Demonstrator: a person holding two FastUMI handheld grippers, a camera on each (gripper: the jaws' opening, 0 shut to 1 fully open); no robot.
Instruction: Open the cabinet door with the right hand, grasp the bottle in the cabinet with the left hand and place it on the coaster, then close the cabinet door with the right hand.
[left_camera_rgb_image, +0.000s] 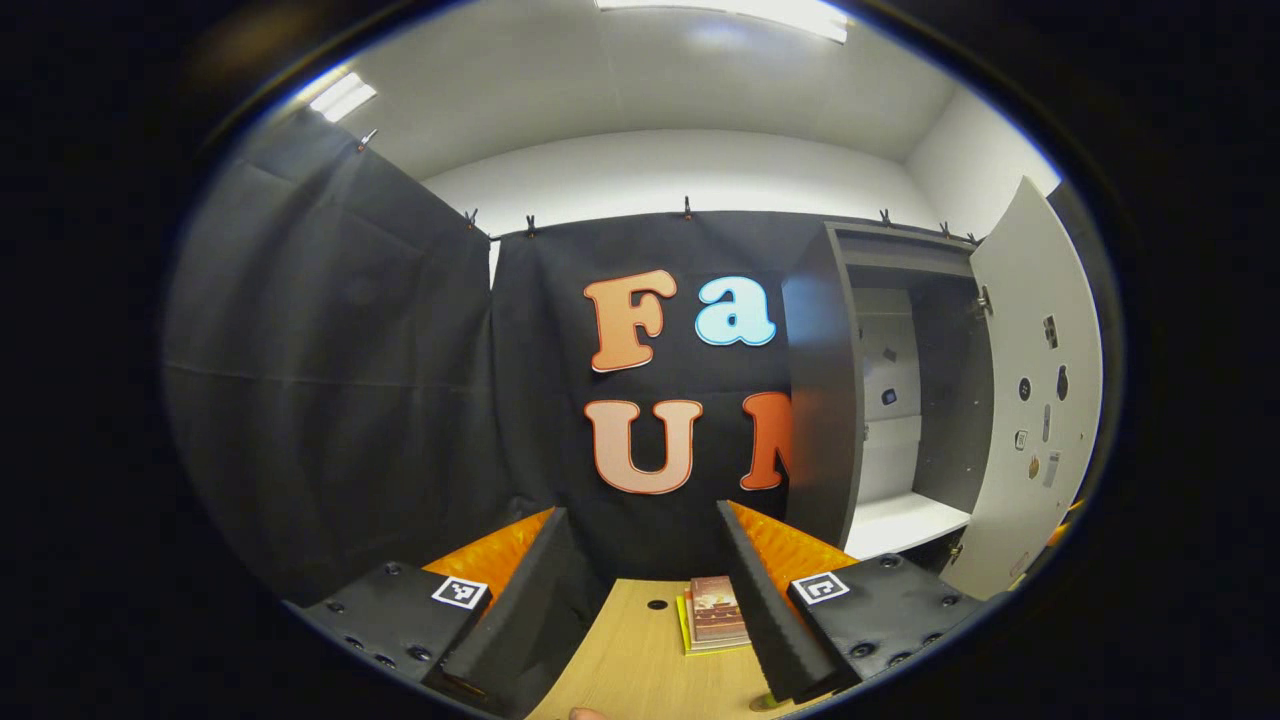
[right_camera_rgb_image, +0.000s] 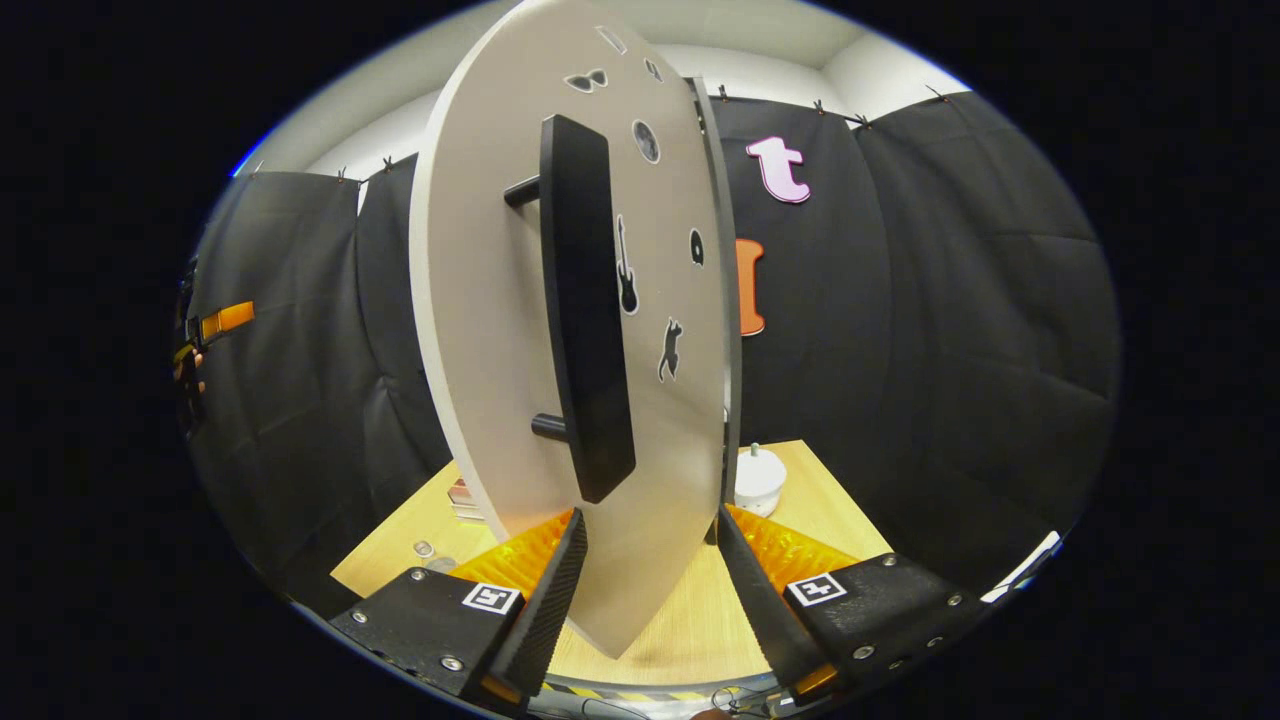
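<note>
The grey cabinet (left_camera_rgb_image: 825, 400) stands at the right in the left gripper view, with its pale door (left_camera_rgb_image: 1035, 400) swung open. Its white shelf (left_camera_rgb_image: 900, 520) is bare where it shows. My left gripper (left_camera_rgb_image: 650, 600) is open above the wooden table (left_camera_rgb_image: 640, 660), well left of the cabinet, holding nothing. In the right gripper view the door (right_camera_rgb_image: 480, 300) is very close, with its black bar handle (right_camera_rgb_image: 585, 310) just above and ahead of my right gripper (right_camera_rgb_image: 650, 590). That gripper is open, and the door's lower edge hangs between its fingers without being pressed.
A small stack of books (left_camera_rgb_image: 715, 610) lies on the table ahead of the left gripper. A white round object (right_camera_rgb_image: 758, 478) sits on the table right of the door. Books (right_camera_rgb_image: 462, 497) and a small clear round thing (right_camera_rgb_image: 425, 548) lie left of it.
</note>
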